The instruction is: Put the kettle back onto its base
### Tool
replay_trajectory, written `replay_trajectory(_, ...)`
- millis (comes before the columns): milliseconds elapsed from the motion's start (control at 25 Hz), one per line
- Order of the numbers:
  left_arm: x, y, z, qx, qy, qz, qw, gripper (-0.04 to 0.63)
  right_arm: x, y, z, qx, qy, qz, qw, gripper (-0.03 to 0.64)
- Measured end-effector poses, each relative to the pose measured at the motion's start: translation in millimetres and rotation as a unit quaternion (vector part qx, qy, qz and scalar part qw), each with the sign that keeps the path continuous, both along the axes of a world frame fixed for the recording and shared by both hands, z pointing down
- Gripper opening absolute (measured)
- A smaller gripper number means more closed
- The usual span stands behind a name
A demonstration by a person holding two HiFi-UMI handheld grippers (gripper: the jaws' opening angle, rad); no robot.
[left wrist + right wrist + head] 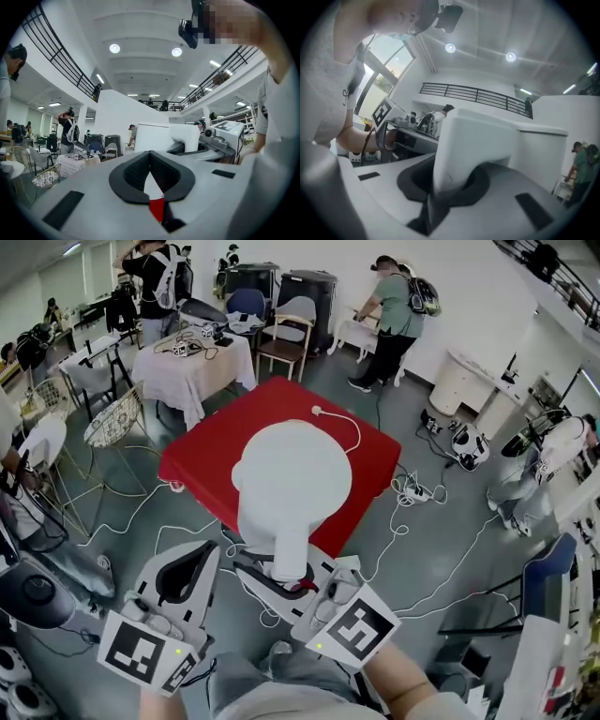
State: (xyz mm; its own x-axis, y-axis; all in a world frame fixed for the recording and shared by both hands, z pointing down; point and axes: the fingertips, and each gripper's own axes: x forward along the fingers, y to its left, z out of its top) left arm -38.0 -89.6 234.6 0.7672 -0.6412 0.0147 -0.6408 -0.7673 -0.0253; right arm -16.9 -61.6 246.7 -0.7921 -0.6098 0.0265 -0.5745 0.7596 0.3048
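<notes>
The white kettle [291,474] hangs over the red table [202,460], seen from above, and hides the middle of the tabletop. My right gripper [292,570] is shut on the kettle's handle [473,145], which stands upright between the dark pads in the right gripper view. A white cord [349,427] with a plug lies on the table and runs behind the kettle; no base shows. My left gripper [202,554] sits just left of the handle, jaws together with nothing between them. In the left gripper view the kettle [157,136] shows beyond the closed left gripper [150,154].
Cables and a power strip [414,491] lie on the grey floor around the red table. A cloth-covered table [187,367] and chairs [286,334] stand behind it, a wire chair [112,423] to the left. People stand at the back and sides of the room.
</notes>
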Motion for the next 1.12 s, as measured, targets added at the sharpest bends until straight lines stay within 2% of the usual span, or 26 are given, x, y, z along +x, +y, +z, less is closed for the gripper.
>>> replay_trajectory(600,28.0,-92.0,28.7,-0.014,-0.004,-0.036,0.9992,0.011,40.5,-106.0,43.6,-0.016,-0.01,-0.006,1.0,0.055)
replay_trajectory(840,28.4,-142.5,53.8,-0.028,0.006,-0.036,0.999,0.011,42.9,-160.9,81.0,-0.029,-0.019,-0.008,0.999,0.055)
replay_trajectory(1120,30.8,-183.5,95.2,-0.031,-0.002,-0.031,0.9991,0.011,43.2,-214.5,136.2,-0.043,-0.014,-0.008,0.999,0.055)
